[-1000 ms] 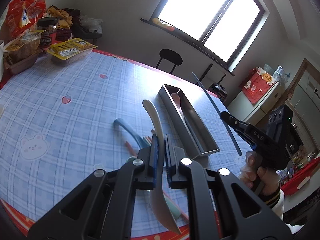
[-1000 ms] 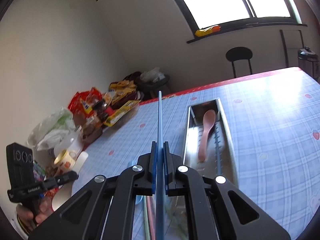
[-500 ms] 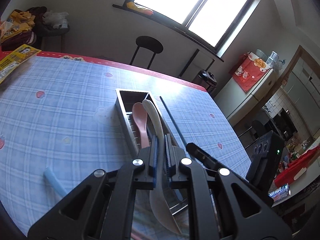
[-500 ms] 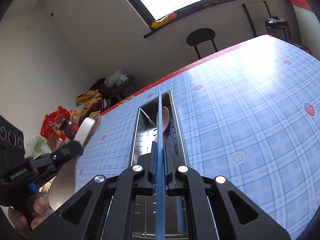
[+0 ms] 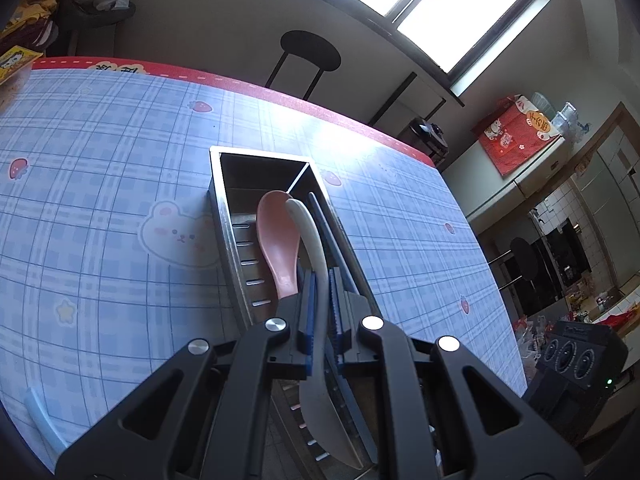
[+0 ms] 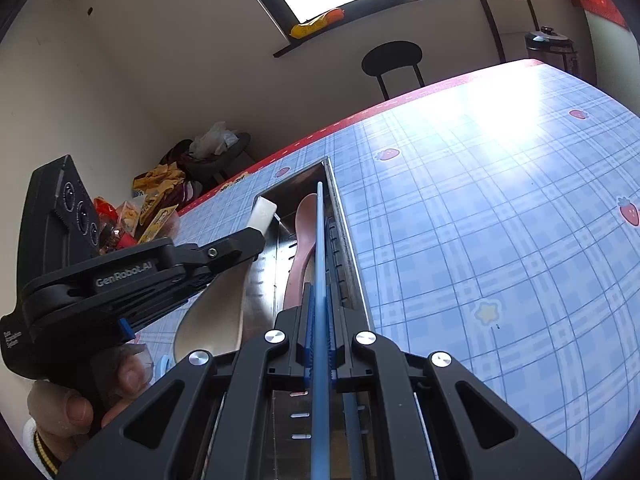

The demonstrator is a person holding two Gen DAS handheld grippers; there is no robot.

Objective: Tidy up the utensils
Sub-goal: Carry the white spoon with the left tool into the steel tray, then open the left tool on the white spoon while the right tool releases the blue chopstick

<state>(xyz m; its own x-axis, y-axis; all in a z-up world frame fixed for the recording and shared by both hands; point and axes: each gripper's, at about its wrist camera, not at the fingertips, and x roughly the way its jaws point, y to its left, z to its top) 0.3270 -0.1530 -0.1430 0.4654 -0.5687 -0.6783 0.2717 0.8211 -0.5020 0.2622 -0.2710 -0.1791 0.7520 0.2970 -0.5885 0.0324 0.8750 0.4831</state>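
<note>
A long steel utensil tray (image 5: pixel 224 216) lies on the blue checked tablecloth, with a pink spoon (image 5: pixel 276 240) and a dark blue chopstick (image 5: pixel 326 224) inside. My left gripper (image 5: pixel 320 312) is shut on a white spoon (image 5: pixel 308 232) and holds it over the tray's near half. My right gripper (image 6: pixel 319 320) is shut on a blue chopstick (image 6: pixel 319 248) that points along the tray (image 6: pixel 352 256), over the pink spoon (image 6: pixel 302 240). The left gripper (image 6: pixel 244 248) with its white spoon (image 6: pixel 224 304) shows at the left in the right wrist view.
A light blue utensil (image 5: pixel 38 412) lies on the cloth at the near left. Snack packets (image 6: pixel 156 196) crowd the far left table corner. A black stool (image 5: pixel 310 54) stands beyond the table's red edge. The right hand's device (image 5: pixel 576 368) is at the lower right.
Both grippers have moved closer over the tray and lower toward it. The white spoon and the blue chopstick stay held and now lie along the tray's length.
</note>
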